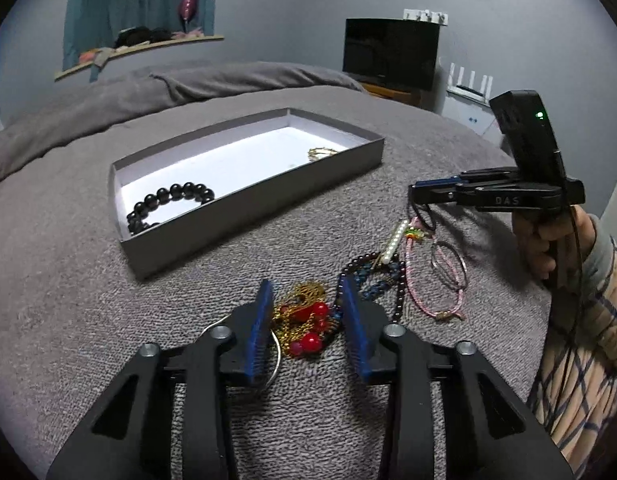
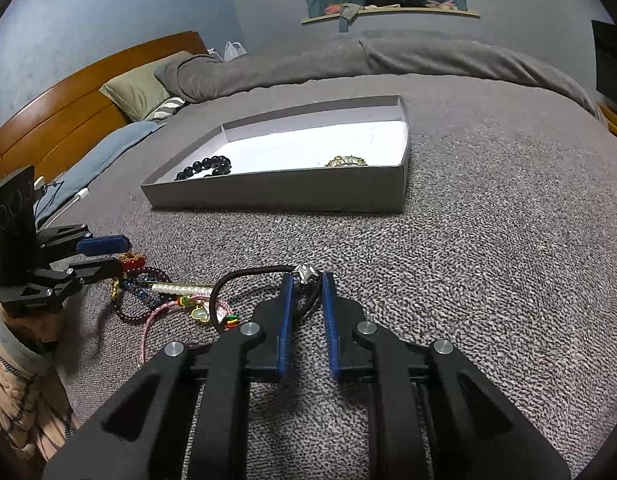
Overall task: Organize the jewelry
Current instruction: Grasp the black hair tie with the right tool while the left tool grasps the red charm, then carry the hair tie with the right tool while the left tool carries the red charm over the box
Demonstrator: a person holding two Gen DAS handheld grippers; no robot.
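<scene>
A grey box (image 1: 260, 196) (image 2: 276, 196) lies on the bed with a black bead bracelet (image 1: 168, 204) (image 2: 206, 168) and a gold piece (image 1: 320, 153) (image 2: 345, 161) inside. My left gripper (image 1: 306, 300) is open over a gold chain with red beads (image 1: 308, 320) in the jewelry pile. My right gripper (image 2: 307, 280) (image 1: 418, 194) is shut on a black cord with a silver charm (image 2: 306, 273), lifted slightly. A pearl strand (image 1: 396, 240) (image 2: 180, 290), a pink cord bracelet (image 1: 432, 296) (image 2: 164, 314) and dark bead strings (image 1: 372, 276) lie in the pile.
The grey blanket (image 2: 488, 260) covers the bed. Pillows (image 2: 144, 88) and a wooden headboard (image 2: 48, 120) are at the left in the right wrist view. A dark screen (image 1: 390, 52) stands beyond the bed. A silver ring (image 1: 448, 266) lies by the pink bracelet.
</scene>
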